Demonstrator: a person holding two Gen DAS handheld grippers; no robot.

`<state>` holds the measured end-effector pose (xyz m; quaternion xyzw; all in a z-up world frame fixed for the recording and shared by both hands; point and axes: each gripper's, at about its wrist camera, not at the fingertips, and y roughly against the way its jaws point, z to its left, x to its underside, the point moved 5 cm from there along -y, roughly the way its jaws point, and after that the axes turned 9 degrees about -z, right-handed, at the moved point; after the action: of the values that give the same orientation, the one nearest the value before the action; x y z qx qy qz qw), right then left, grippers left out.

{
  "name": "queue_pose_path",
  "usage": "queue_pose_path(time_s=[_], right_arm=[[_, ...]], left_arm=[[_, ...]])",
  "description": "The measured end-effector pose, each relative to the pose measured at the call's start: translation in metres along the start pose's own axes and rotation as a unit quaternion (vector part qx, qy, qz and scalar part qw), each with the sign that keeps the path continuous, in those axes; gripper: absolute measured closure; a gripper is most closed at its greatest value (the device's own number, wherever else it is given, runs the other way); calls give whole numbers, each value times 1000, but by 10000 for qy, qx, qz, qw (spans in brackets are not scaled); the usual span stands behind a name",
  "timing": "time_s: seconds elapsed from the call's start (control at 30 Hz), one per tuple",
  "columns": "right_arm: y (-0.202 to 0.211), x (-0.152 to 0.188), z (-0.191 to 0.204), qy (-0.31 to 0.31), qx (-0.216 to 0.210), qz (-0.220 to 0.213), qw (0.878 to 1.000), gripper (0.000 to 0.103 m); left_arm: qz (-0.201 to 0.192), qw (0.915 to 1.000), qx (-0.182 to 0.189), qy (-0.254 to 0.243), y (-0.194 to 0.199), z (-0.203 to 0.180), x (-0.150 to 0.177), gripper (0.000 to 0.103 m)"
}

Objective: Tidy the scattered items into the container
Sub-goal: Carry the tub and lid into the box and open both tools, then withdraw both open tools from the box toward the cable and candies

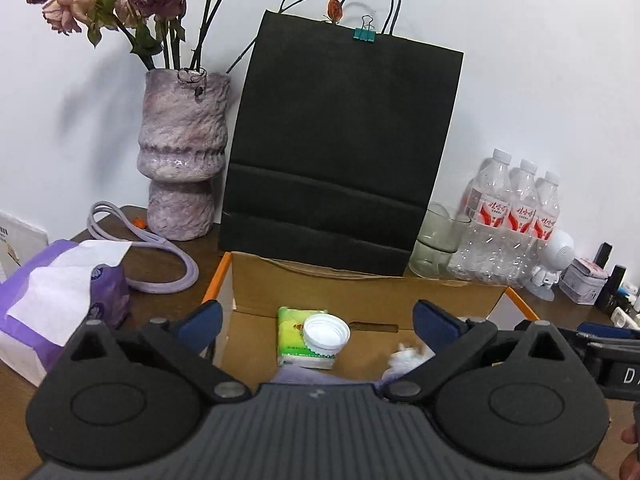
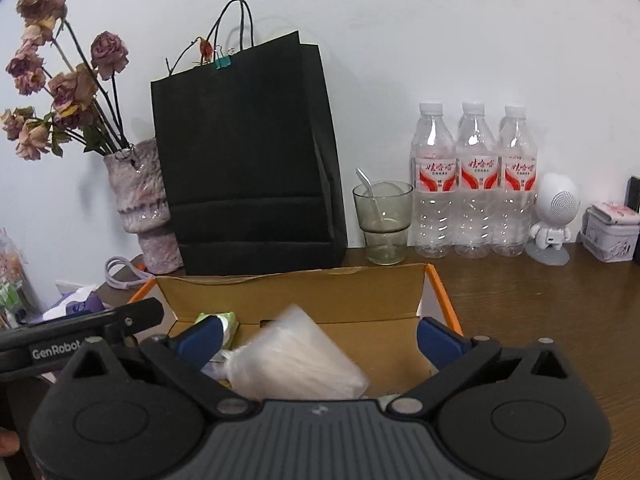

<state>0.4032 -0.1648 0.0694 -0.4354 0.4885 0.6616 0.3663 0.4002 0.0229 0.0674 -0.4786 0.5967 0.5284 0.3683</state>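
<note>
Your left gripper (image 1: pixel 318 320) stands with its jaws spread wide and nothing between the blue pads; it hangs over the near edge of the open cardboard box (image 1: pixel 460 300). In the left wrist view a green tissue pack (image 1: pixel 294 334) lies on the box floor dead ahead at twelve o'clock, a white bottle cap (image 1: pixel 326 335) resting on its right side, and a crumpled white scrap (image 1: pixel 404 358) sits at about two o'clock, close to the right pad.

Your right gripper (image 2: pixel 320 338) is just as wide, its pads touching nothing. Between its fingers, slightly toward eleven o'clock, a clear plastic bag (image 2: pixel 296 360) shows blurred over the box interior; you cannot tell whether it rests on the floor or is in the air. The green pack peeks out behind the left pad at ten o'clock.

Behind the box at twelve o'clock a black paper bag (image 1: pixel 340 140) leans on the wall, a teal binder clip (image 1: pixel 365 34) on its top edge. At ten o'clock stands a purple vase (image 1: pixel 182 156) of dried roses. At two o'clock in the right wrist view are a glass (image 2: pixel 384 222) with a spoon, three water bottles (image 2: pixel 476 180), a white robot figure (image 2: pixel 554 216) and a small tin (image 2: pixel 610 232) on the brown table (image 2: pixel 540 300).
</note>
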Motion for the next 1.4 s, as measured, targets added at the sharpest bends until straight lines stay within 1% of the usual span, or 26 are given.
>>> queue_pose_path(time_s=[0.23, 0.47, 0.6, 0.73, 0.9, 1.0, 1.1, 1.2, 1.4], right_arm=[[5, -1, 5, 79, -12, 71, 9999, 0], [21, -2, 15, 254, -40, 38, 9997, 0], [36, -2, 17, 260, -75, -14, 9996, 0], [56, -1, 16, 374, -11, -159, 9992, 0], [80, 5, 13, 457, -21, -192, 9988, 0], [93, 14, 12, 575, 28, -126, 9983, 0], [107, 31, 12, 736, 46, -8, 9973, 0], [118, 53, 14, 902, 105, 165, 9957, 0], [140, 95, 17, 981, 112, 522, 9937, 0]], left_arm=[[-46, 10000, 52, -40, 10, -4, -3, 0], [-123, 9997, 148, -131, 29, -8, -4, 0], [-213, 9995, 195, -154, 45, -8, -5, 0], [-201, 9994, 276, -110, 66, -8, -1, 0], [-275, 9987, 346, -244, 96, -4, 1, 0], [-227, 9986, 392, -275, 109, 0, 4, 0], [-100, 9981, 502, -347, 121, 3, 13, 0], [50, 9974, 542, -479, 132, 6, 27, 0], [434, 9961, 539, -554, 150, 16, 61, 0]])
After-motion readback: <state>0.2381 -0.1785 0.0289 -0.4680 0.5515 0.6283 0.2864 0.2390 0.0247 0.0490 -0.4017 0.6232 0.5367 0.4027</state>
